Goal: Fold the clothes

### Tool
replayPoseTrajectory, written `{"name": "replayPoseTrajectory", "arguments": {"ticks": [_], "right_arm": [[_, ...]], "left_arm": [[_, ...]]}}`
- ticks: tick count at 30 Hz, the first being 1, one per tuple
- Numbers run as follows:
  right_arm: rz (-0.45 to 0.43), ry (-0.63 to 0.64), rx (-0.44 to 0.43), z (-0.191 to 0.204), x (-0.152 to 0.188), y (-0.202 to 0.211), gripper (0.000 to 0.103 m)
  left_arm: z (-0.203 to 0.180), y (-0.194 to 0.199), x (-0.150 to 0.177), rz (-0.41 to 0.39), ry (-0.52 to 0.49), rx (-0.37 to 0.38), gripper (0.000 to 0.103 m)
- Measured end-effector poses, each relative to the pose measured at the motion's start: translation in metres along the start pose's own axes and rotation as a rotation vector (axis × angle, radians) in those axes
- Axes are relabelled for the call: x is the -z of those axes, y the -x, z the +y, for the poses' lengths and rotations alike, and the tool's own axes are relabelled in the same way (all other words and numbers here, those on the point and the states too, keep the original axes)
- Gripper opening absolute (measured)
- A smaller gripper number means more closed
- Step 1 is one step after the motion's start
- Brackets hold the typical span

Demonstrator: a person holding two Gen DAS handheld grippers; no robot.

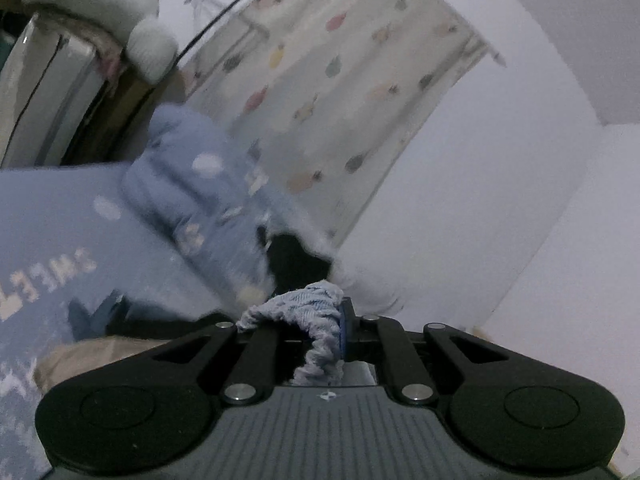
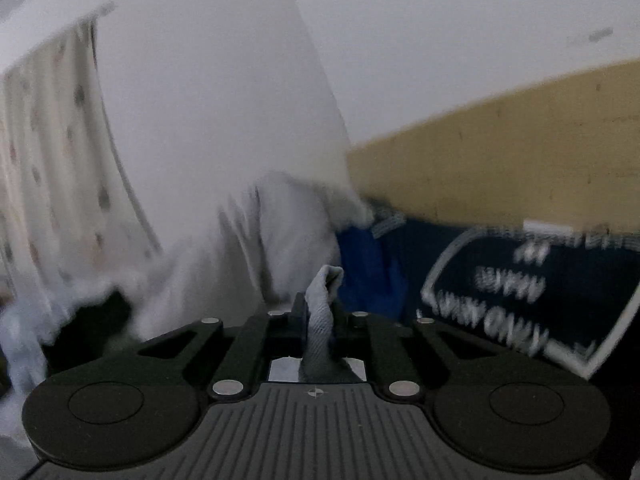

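Observation:
In the left wrist view, a bunched fold of pale blue-grey woven garment (image 1: 304, 308) sticks up between the jaws of my left gripper (image 1: 320, 314), which is shut on it; the cloth hangs down behind the fingers. In the right wrist view, my right gripper (image 2: 318, 308) is shut on a narrow strip of the same pale woven garment (image 2: 322, 316), whose tip pokes up above the fingertips. Both grippers point about level, raised above the bed. The rest of the garment is hidden below the grippers.
Blue spotted bedding (image 1: 188, 184) and a blue blanket with lettering (image 1: 48, 240) lie at left. A patterned curtain (image 1: 340, 80) and a plush toy (image 1: 100, 4) are behind. The right view shows white bedding (image 2: 280, 232), dark lettered fabric (image 2: 520, 280) and a tan panel (image 2: 500, 160).

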State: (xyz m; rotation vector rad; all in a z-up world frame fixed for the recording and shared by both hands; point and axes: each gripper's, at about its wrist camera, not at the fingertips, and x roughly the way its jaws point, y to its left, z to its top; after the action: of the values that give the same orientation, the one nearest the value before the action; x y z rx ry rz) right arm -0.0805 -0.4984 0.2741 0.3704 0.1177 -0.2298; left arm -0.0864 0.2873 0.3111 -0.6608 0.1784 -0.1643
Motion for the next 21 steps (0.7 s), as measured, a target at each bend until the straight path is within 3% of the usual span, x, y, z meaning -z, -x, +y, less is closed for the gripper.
{"name": "replayPoseTrajectory", "arguments": {"ticks": [8,21], "right_arm": [[-0.158,0.008,-0.048,0.019,-0.116,0.040,0.011],[-0.356,-0.009,-0.158,0.036,-0.238,0.078,0.011]], "left_arm": [[-0.053,0.009,-0.050,-0.111,-0.036,0.082,0.011],[-0.149,0.033,-0.121,-0.304,-0.105,0.222,0.010]]}}
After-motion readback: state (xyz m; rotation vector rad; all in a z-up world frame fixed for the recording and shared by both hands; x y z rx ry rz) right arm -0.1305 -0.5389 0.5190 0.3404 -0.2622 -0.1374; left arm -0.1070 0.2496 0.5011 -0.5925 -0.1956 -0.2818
